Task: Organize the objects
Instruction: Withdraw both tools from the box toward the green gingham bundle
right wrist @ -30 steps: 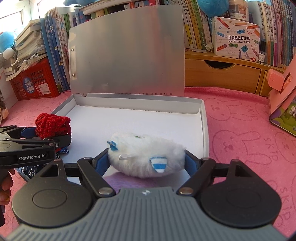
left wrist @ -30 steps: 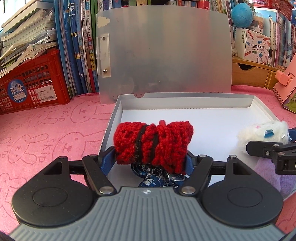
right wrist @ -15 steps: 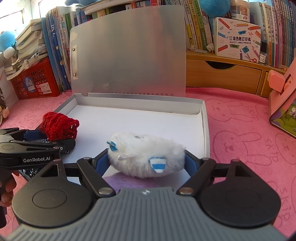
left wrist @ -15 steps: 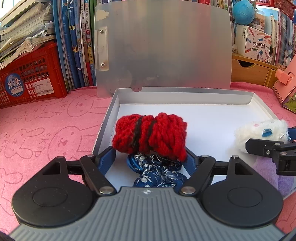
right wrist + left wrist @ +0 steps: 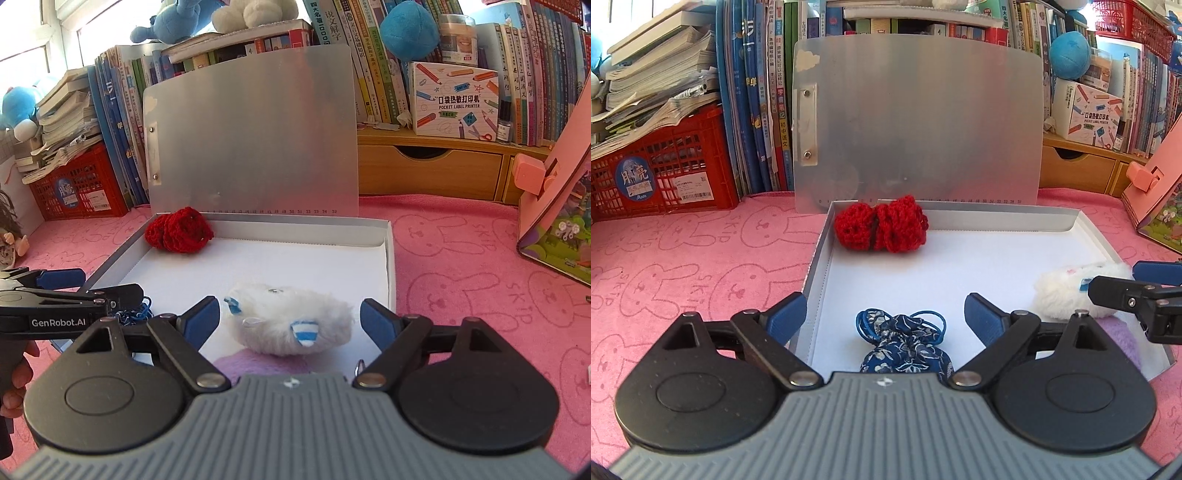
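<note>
From my remote station, both sets of fingers stand open over the shallow white box point(image 5: 1067, 223) on the pink-clothed desk point(image 5: 683, 258). My left gripper point(image 5: 882, 314) has just spread its fingers wider and holds nothing; the blue pouch point(image 5: 905, 352) lies on the box floor between them at the near edge, untouched by either pad. The red knit point(image 5: 881, 229) lies in the box's far left corner, against the back wall and just below the upright translucent lid point(image 5: 919, 122). In the right wrist view the same red knit point(image 5: 179, 230) shows in that corner, well apart from the white plush point(image 5: 291, 323). My right gripper point(image 5: 290, 319) has also just been opening; the plush lies between its fingers on the box floor near the front right, with a gap showing at each pad, and a patch of lilac fabric point(image 5: 258, 363) lies under its near side. The left gripper point(image 5: 79, 291) enters that view from the left edge, a hand point(image 5: 14, 384) gripping its handle. Books point(image 5: 753, 110) and a red crate point(image 5: 665, 166) line the desk's far edge.
</note>
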`<action>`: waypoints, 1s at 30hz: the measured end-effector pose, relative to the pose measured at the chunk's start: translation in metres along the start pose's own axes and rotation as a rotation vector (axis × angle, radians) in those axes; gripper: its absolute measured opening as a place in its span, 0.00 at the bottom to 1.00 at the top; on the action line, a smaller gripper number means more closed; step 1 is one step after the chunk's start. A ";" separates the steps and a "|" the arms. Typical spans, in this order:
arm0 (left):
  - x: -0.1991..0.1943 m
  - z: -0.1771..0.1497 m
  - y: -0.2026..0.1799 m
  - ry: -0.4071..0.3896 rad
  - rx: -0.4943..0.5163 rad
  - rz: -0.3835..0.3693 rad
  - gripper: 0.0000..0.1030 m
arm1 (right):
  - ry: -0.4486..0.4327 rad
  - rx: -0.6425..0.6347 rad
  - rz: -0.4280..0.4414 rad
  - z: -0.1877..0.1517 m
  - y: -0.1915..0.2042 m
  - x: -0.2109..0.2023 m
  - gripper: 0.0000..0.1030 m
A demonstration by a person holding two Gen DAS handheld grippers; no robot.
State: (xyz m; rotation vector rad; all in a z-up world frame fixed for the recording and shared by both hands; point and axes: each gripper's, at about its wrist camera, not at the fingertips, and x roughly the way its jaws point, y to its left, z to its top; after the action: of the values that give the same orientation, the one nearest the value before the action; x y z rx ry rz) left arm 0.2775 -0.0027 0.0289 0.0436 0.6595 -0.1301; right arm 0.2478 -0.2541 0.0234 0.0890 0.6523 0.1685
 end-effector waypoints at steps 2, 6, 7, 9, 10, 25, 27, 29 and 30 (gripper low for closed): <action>-0.008 0.000 -0.001 -0.009 0.005 -0.003 0.92 | -0.011 -0.006 0.000 0.000 0.000 -0.008 0.88; -0.027 -0.004 -0.002 -0.022 0.017 -0.013 0.92 | -0.033 -0.017 0.005 -0.002 0.002 -0.025 0.88; -0.033 -0.005 -0.003 -0.026 0.017 -0.016 0.92 | -0.037 -0.021 0.007 -0.003 0.002 -0.029 0.88; -0.044 -0.008 -0.003 -0.034 0.015 -0.027 0.93 | -0.050 -0.029 0.013 -0.005 0.003 -0.040 0.89; -0.050 -0.010 -0.004 -0.036 0.013 -0.034 0.93 | -0.056 -0.033 0.017 -0.007 0.003 -0.046 0.89; -0.135 -0.059 -0.009 -0.087 0.007 -0.131 0.93 | -0.064 -0.101 0.018 -0.049 0.019 -0.107 0.90; -0.143 -0.065 -0.011 -0.096 0.015 -0.140 0.93 | -0.064 -0.109 0.011 -0.054 0.021 -0.113 0.90; -0.152 -0.073 -0.014 -0.103 0.024 -0.146 0.93 | -0.064 -0.114 0.012 -0.057 0.023 -0.119 0.90; -0.155 -0.076 -0.014 -0.104 0.026 -0.149 0.93 | -0.064 -0.116 0.012 -0.060 0.024 -0.121 0.90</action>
State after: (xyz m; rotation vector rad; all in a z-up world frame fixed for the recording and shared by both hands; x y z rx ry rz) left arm 0.1076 0.0059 0.0641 0.0122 0.5565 -0.2830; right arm 0.1135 -0.2513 0.0519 -0.0129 0.5766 0.2142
